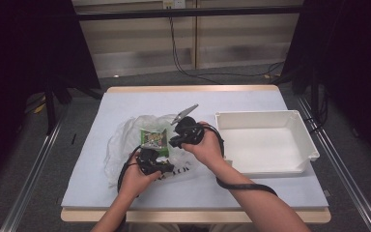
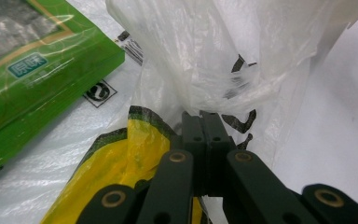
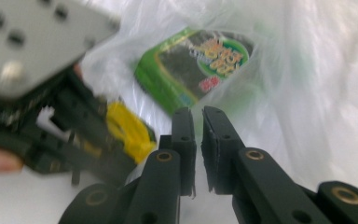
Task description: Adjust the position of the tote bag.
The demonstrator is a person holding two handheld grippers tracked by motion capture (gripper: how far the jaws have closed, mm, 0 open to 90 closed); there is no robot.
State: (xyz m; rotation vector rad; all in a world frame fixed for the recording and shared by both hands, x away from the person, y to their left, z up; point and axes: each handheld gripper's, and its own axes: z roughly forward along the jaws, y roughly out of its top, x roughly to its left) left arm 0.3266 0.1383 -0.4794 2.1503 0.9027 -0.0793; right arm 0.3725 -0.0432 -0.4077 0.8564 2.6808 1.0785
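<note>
Pale table (image 1: 125,104) – grey floor (image 1: 212,79), dark curtains (image 1: 29,48) flanking.

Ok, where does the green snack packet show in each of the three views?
High view: the green snack packet lies mid-table on the clear plastic bag, left of the white tray.
Left gripper view: upper left corner, beside the bag film that the left hand-held gripper pinches.
Right gripper view: upper centre, beyond the right hand-held gripper.
Shared landmark: the clear plastic bag.
</note>
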